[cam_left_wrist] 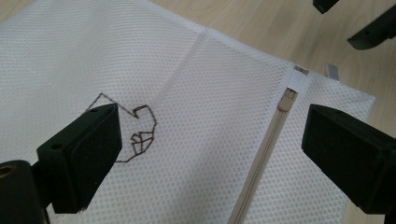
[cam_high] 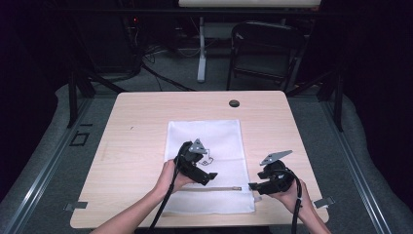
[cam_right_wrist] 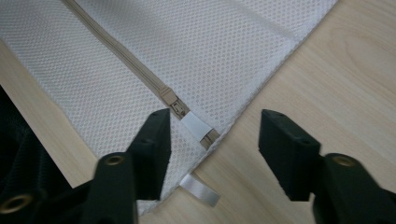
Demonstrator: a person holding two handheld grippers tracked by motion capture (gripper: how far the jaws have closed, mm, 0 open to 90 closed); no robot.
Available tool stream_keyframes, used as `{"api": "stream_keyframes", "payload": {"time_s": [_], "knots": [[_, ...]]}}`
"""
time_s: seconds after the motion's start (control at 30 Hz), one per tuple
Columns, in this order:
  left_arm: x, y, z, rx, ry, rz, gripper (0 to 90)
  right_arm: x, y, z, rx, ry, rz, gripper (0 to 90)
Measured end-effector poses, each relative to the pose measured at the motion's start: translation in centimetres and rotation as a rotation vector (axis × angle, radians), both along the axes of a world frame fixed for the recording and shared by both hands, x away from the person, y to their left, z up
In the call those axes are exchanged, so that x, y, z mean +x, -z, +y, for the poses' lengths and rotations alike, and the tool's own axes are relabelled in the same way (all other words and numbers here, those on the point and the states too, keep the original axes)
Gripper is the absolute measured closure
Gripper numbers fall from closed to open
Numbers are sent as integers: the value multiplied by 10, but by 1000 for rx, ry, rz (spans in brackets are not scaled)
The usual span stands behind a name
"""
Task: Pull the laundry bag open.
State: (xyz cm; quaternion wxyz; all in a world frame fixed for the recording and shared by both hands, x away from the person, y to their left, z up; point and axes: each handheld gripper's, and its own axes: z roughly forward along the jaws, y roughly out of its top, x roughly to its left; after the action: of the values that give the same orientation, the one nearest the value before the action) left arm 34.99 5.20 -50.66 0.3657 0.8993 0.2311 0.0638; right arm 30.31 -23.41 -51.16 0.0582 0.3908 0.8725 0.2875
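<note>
Pale wood table (cam_high: 146, 112); white mesh bag (cam_high: 204, 136)

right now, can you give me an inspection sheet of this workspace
surface: light wood table, round dark grommet near the far edge
job's things: white mesh laundry bag lying flat, brown line drawing on it, zipper closed with its slider at the white tab by the corner
clutter: nothing seen
grippers: left tool open above the bag; right tool open at the zipper end, nothing held
cables: black cable trails from each tool toward the person
surroundings: folding chair, desk leg, floor cables behind the table
</note>
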Motion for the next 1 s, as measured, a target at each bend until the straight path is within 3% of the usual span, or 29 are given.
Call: {"api": "stream_keyframes", "payload": {"time_s": [0.23,0.37,0.57,0.67,0.9,0.97,1.0], "knots": [[-3,13,-17,6,45,16,103,4,11,13,-52,-39,15,800],[-5,20,-26,13,77,23,149,10,20,21,-67,-58,40,887],[-10,31,-39,5,143,20,183,13,31,29,-94,-76,51,900],[-10,35,-45,28,146,17,216,15,38,33,-109,-84,54,900],[-10,44,-53,28,177,27,253,14,43,34,-112,-87,54,900],[-10,46,-56,26,190,33,302,14,43,34,-104,-89,56,900],[-10,46,-57,46,196,31,321,14,43,33,-106,-90,60,900]]}}
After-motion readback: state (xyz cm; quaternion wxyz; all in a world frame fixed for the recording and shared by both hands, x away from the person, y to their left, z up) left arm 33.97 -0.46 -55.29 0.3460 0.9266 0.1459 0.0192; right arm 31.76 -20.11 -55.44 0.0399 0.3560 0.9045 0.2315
